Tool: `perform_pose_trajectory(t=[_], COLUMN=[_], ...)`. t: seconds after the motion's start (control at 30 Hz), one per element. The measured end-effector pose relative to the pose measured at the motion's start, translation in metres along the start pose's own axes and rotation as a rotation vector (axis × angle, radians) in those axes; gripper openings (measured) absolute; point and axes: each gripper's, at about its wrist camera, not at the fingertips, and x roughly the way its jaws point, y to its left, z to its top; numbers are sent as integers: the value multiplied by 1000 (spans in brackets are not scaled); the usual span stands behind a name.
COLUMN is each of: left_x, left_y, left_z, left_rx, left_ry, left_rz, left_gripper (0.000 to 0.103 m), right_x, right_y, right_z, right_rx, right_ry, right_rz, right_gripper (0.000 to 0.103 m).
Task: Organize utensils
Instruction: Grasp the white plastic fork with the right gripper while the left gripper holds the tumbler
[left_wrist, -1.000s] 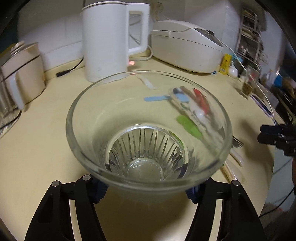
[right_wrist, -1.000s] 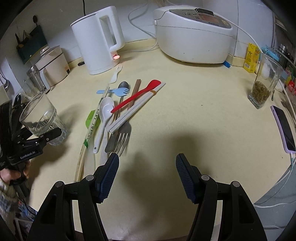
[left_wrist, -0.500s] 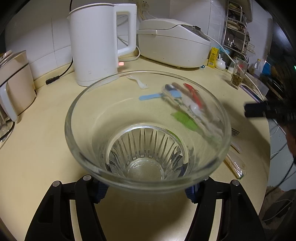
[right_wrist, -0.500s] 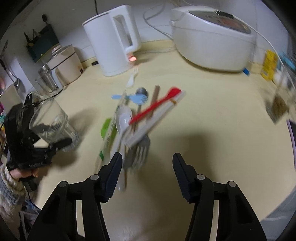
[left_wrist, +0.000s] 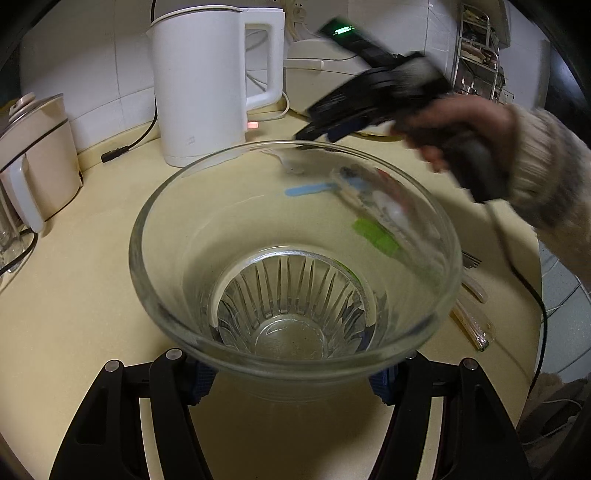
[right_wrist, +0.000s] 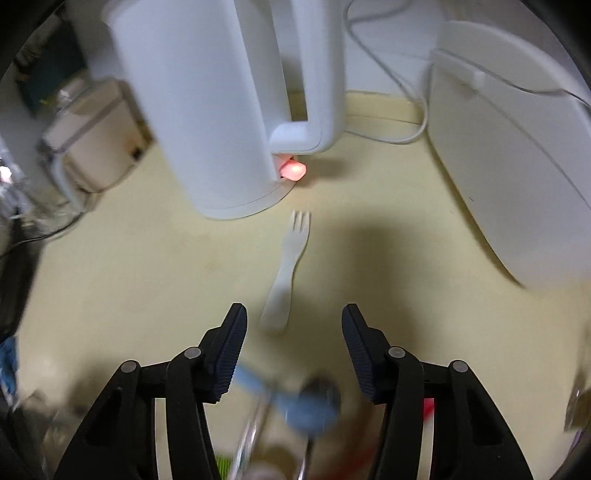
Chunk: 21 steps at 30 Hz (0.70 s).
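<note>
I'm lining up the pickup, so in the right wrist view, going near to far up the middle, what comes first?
Blue spoon → white plastic fork → glowing kettle switch → white kettle.

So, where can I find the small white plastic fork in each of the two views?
Left wrist view: the white fork is blurred, seen through the far rim of the glass, just right of the kettle's base.
Right wrist view: the white fork lies in the centre on the counter, prongs toward the kettle, just ahead of the right tool, whose jaws are closing with nothing between them.
Shared landmark: the white kettle with its red light.
</note>
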Motion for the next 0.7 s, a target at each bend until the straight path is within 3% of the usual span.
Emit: perform_pose_trajectory(t=[0.2, 0.33, 0.5, 0.7], left_x=[-1, -3, -4, -4], left_y=[1, 1, 0, -1], left_z=[-1, -1, -2, -2], left_rx=[-11, -22, -29, -26], left_ry=[0, 0, 0, 2], left_rz=[8, 19, 29, 34], left_gripper=[70, 70, 70, 70], right_x=[45, 52, 50, 38], right_y=[9, 17, 31, 60], right_z=[19, 22, 22, 2], right_rx=[-2, -24, -77, -143], right_ry=[70, 61, 47, 73], right_rz=[-79, -89, -64, 55], right_gripper=[48, 39, 13, 13])
